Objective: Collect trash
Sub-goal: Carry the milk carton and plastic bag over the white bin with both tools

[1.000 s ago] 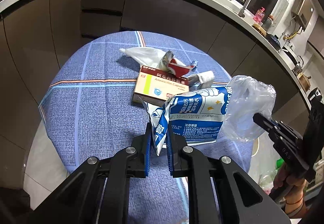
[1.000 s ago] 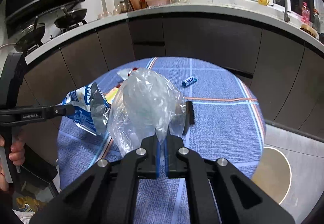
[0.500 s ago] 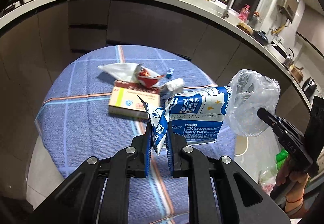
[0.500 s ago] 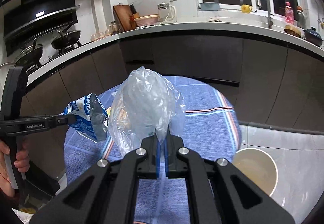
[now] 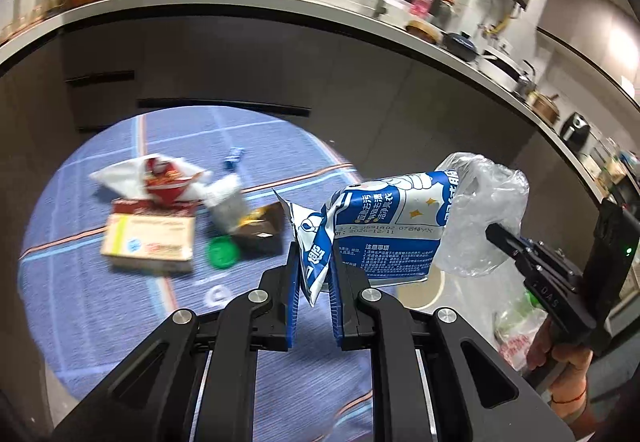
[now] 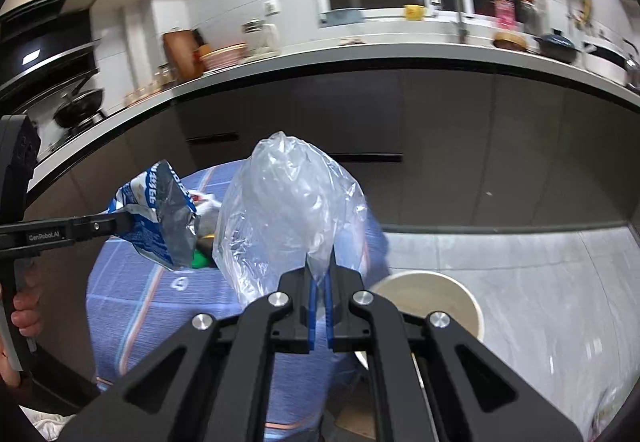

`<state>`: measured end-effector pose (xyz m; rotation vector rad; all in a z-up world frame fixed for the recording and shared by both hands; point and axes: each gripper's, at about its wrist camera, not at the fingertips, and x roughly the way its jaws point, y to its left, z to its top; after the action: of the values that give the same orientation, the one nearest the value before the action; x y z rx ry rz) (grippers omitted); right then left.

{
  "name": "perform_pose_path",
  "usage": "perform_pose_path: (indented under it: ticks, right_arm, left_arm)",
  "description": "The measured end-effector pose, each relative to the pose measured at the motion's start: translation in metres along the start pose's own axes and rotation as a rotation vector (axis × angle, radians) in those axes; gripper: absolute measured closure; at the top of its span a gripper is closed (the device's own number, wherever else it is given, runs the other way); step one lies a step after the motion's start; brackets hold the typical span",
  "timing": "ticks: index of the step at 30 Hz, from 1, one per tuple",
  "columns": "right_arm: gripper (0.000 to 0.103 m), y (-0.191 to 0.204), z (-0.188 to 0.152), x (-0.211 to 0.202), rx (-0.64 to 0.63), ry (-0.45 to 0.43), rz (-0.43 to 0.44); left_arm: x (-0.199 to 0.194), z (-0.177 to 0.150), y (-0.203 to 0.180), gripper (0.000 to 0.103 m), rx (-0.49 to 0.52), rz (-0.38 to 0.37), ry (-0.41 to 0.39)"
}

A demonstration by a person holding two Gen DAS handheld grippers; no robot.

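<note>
My left gripper (image 5: 314, 274) is shut on a blue and white pouch (image 5: 384, 230) and holds it in the air over the table's right edge. The pouch also shows in the right wrist view (image 6: 160, 218). My right gripper (image 6: 319, 282) is shut on a clear plastic bag (image 6: 288, 214), held up beside the pouch; the bag shows in the left wrist view (image 5: 480, 218). More trash lies on the round blue table (image 5: 100, 314): a medicine box (image 5: 148, 238), a red and white wrapper (image 5: 160, 182), a green lid (image 5: 222, 252), a brown wrapper (image 5: 260, 228).
A round beige bin (image 6: 436, 302) stands on the grey floor to the right of the table, below my right gripper. Dark kitchen cabinets and a white counter (image 6: 360, 58) curve behind the table. A small blue wrapper (image 5: 234, 156) lies at the table's far side.
Both grippers have lifted and swung right with their loads, off the table's middle toward the bin. The bin has come into fuller view under the right gripper.
</note>
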<state>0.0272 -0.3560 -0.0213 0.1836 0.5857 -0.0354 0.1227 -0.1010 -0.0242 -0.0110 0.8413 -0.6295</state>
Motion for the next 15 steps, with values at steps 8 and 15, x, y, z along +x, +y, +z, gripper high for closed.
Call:
perform_pose_path:
  ticks: [8, 15]
  right_arm:
    - [0.098, -0.059, -0.029, -0.005, 0.082, 0.04, -0.106]
    - [0.098, -0.097, -0.058, 0.009, 0.153, 0.094, -0.159]
  left_arm:
    - [0.058, 0.014, -0.054, 0.091, 0.077, -0.067, 0.068]
    - [0.112, 0.016, -0.098, 0.091, 0.182, -0.062, 0.138]
